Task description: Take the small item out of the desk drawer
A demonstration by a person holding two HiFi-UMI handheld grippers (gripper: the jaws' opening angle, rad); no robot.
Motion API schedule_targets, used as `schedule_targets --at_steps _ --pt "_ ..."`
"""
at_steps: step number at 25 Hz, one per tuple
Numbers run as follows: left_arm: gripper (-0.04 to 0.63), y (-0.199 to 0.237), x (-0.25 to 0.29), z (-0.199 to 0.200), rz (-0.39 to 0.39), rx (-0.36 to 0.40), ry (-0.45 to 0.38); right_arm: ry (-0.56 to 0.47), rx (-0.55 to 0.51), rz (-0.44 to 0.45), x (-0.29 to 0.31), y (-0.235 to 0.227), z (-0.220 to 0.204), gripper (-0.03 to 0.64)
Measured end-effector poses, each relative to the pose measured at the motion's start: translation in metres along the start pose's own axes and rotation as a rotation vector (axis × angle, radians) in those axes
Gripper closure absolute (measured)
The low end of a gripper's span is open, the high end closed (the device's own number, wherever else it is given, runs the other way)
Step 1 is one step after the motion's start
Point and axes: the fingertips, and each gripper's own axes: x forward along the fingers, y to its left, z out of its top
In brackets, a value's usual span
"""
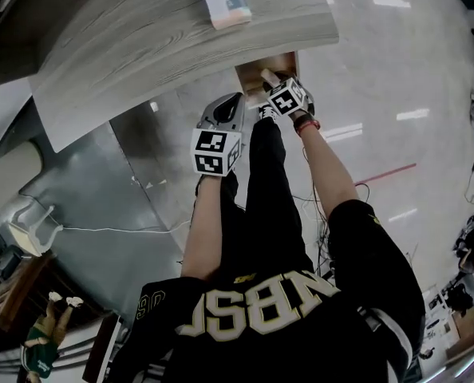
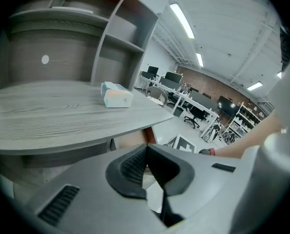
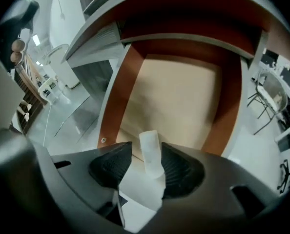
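A grey wood-grain desk [image 1: 157, 38] filled the left and top of the head view, with a small pastel packet [image 1: 226, 1] lying on it near the far edge. Below the desk edge, the left gripper [image 2: 146, 152] hung in the air in front of the desk. Its two dark ribbed pads met at the tips and nothing sat between them. In the left gripper view the packet lay well ahead on the desktop, with grey shelving [image 2: 111, 38] rising behind it.

To the right of it, the right gripper [image 3: 146, 150] reached into the open drawer [image 3: 125, 82] under the desk's right end. The drawer had reddish-brown side walls and a pale tan floor, and it was pulled out towards the person. The right gripper's jaws stood wide apart, and the small item [image 3: 151, 152], a short whitish, slightly translucent cylinder, sat in the gap between them. Its long axis ran roughly along the line of the jaws, from the gripper's throat towards the back of the drawer, and the far end leaned a little to the left. It lay close against the right pad, perhaps touching it, while a clear strip of drawer floor showed between it and the left pad, so the pads were not clamping it. Whether its near end rested on the drawer floor could not be told.
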Motion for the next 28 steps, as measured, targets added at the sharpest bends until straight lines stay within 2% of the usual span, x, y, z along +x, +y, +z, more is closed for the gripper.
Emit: schedule_targets --at_steps 7,10,19,28 --pt "0.580 0.016 0.000 -0.009 0.031 -0.032 0.006 0.033 -0.029 -0.009 0.023 -0.003 -0.001 0.439" --pt "0.580 0.020 -0.001 -0.011 0.037 -0.041 0.007 0.032 -0.003 -0.011 0.025 -0.004 -0.001 0.474" --pt "0.580 0.021 -0.016 -0.009 0.043 -0.025 0.012 0.005 0.120 0.011 0.011 -0.002 0.005 0.488" --pt "0.580 0.017 -0.037 0.002 0.031 -0.023 -0.017 -0.063 0.228 -0.050 -0.036 0.001 0.011 0.488"
